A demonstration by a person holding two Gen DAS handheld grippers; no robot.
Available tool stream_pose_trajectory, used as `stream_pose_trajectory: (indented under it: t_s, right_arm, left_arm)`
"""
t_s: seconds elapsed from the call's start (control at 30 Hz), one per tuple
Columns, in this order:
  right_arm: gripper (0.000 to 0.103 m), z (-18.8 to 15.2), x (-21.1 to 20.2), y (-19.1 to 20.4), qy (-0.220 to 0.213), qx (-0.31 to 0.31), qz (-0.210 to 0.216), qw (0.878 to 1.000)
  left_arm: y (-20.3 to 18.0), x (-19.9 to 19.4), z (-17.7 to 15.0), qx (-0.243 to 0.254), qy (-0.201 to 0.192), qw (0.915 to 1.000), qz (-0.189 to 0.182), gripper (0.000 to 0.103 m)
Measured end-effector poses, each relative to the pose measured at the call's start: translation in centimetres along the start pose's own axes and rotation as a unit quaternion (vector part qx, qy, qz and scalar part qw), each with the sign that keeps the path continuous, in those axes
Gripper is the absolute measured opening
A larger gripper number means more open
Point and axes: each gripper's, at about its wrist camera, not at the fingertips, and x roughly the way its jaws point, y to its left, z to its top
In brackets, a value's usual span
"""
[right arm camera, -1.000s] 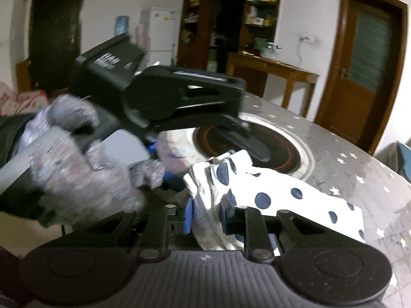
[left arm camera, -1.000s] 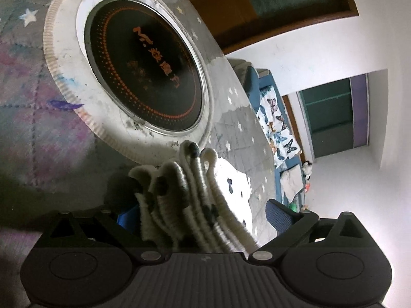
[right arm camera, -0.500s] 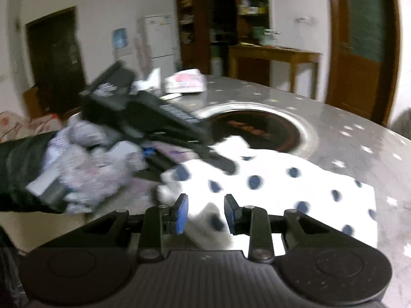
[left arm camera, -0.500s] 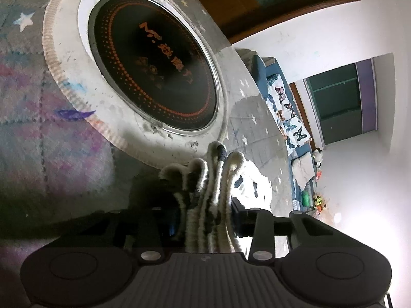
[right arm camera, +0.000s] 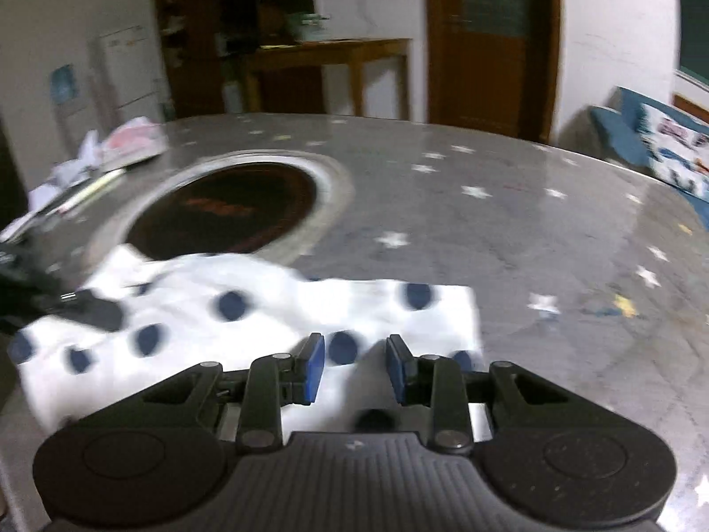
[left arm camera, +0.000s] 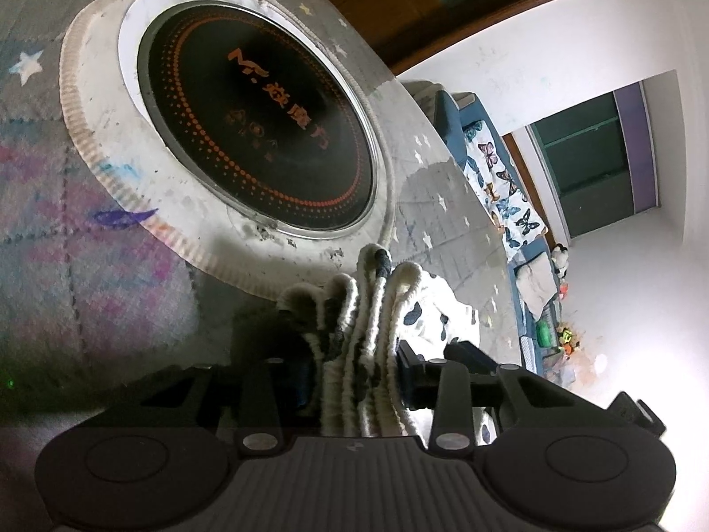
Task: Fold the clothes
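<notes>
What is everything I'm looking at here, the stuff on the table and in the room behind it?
Spotted garment: one, white with dark blue dots, spread on the table, one bunched edge in the left gripper.
Round cooktop: one, black with orange dots, set into the table.
Table: one, grey with white stars.
Papers: a pile, white and pink, far left edge.
Wooden door: one, brown, back wall.
Sofa: one, blue, butterfly cover.
Left gripper: black, clamped on the garment.
Right gripper: black, blue pads, over the garment, grip unclear.

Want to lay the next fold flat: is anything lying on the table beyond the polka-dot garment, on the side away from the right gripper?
Nothing visible. Past the polka-dot garment the table is bare up to the inset black cooktop. The papers lie far off at the left edge.
</notes>
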Motion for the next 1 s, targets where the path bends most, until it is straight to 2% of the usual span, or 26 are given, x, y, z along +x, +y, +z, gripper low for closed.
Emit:
stream_pose_trajectory:
  t_s: [0.17,0.23,0.5,0.57,0.6,0.63,1.0]
  right_arm:
    - [0.031,-0.7,-1.4,-3.0,-0.011,0.056,-0.026,0.998]
    - [0.036,-1.3,-1.9,-3.7,-0.005,0.070,-0.027,0.997]
    - [0.037,-3.2,-3.0,-4.0,-0.004,0.106,0.018,0.994]
    - [0.025,-3.4,-3.2,-3.5,-0.003,0.104,0.023,0.994]
    - [0.015,-3.5,-3.4,-3.2,-0.003,0.104,0.021,0.994]
    - [0.012,-3.6,-3.5,-3.0,-0.004,0.104,0.018,0.994]
    - [0.007,-2.0,-7.1,-4.8,-0.048,0.088,-0.040,0.994]
  left_arm:
    - [-0.5,0.1,0.2,0.018,0.001,0.9998,0.012,0.039]
    - [-0.7,0.2,0.2,0.024,0.002,0.9996,0.016,0.038]
    - [-1.9,0.4,0.2,0.059,0.003,0.9973,0.043,0.038]
    - [-2.5,0.5,0.1,0.072,0.004,0.9961,0.050,0.037]
    - [-2.8,0.6,0.1,0.079,0.004,0.9955,0.054,0.037]
    - [-3.1,0.7,0.1,0.085,0.005,0.9948,0.056,0.037]
    - [-9.0,3.6,0.0,0.153,0.020,0.9867,0.052,0.033]
